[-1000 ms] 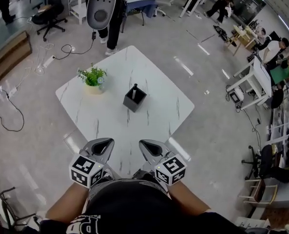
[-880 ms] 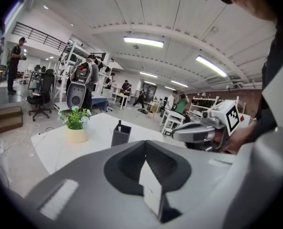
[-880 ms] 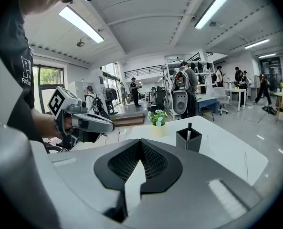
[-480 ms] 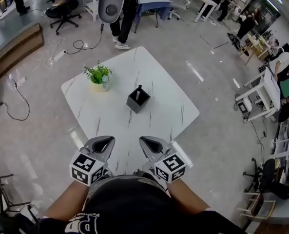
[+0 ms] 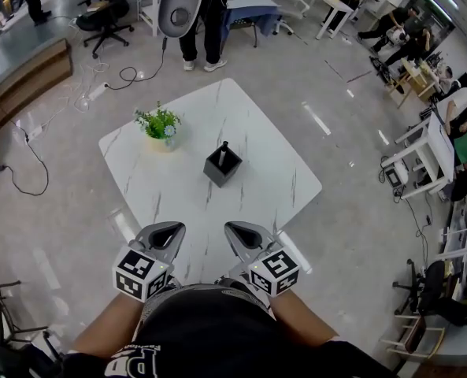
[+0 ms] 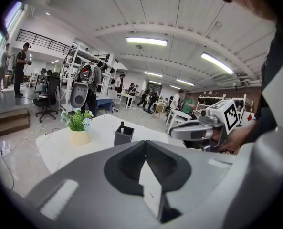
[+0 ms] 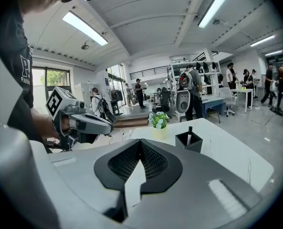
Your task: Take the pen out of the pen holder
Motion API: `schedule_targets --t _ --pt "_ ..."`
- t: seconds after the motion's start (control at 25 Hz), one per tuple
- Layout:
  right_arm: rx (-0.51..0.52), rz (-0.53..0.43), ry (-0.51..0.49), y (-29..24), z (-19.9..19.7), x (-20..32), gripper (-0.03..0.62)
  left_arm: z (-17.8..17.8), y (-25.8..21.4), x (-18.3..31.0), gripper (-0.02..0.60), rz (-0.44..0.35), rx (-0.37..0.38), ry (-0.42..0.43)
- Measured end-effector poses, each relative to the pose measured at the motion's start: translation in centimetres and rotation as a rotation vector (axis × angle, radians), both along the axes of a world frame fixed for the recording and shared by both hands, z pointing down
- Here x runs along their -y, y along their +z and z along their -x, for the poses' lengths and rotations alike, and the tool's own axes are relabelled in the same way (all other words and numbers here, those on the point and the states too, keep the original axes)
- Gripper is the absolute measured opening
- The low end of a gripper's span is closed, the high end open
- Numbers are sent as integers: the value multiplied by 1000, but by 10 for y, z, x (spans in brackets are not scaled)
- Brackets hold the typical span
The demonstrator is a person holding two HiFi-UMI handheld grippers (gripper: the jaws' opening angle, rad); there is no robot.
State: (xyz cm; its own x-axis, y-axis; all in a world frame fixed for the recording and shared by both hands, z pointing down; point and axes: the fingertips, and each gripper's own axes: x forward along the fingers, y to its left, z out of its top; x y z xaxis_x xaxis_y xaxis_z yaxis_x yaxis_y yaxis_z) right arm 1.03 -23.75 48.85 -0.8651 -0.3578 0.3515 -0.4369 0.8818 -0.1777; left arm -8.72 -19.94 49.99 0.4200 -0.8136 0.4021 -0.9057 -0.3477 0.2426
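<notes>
Left claw (image 5: 168,228), right claw (image 5: 233,228) closed empty near waist, likely pre-reach; slim black pen (image 5: 223,146) upright in dark square holder (image 5: 221,169) mid white marble bench (image 5: 178,191).

A black short-sleeved T-shirt (image 5: 209,329) with white lettering covers the person. The left tool (image 5: 167,230) and right tool (image 5: 238,229) are smooth grey teardrop shells with dark insets, each bearing a white cube (image 5: 141,274) of black square markers.
</notes>
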Motion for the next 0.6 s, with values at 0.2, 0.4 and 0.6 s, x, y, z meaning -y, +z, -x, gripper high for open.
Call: schedule_targets --t 0.2,0.4,0.6 --pt "4 -2 11 0 -2 4 0 -2 0 3 57 2 5 8" --pt "24 -21 25 -3 -3 7 2 -3 2 3 57 3 10 12" --pt "8 -43 36 -3 -2 12 5 -2 2 5 57 6 9 12"
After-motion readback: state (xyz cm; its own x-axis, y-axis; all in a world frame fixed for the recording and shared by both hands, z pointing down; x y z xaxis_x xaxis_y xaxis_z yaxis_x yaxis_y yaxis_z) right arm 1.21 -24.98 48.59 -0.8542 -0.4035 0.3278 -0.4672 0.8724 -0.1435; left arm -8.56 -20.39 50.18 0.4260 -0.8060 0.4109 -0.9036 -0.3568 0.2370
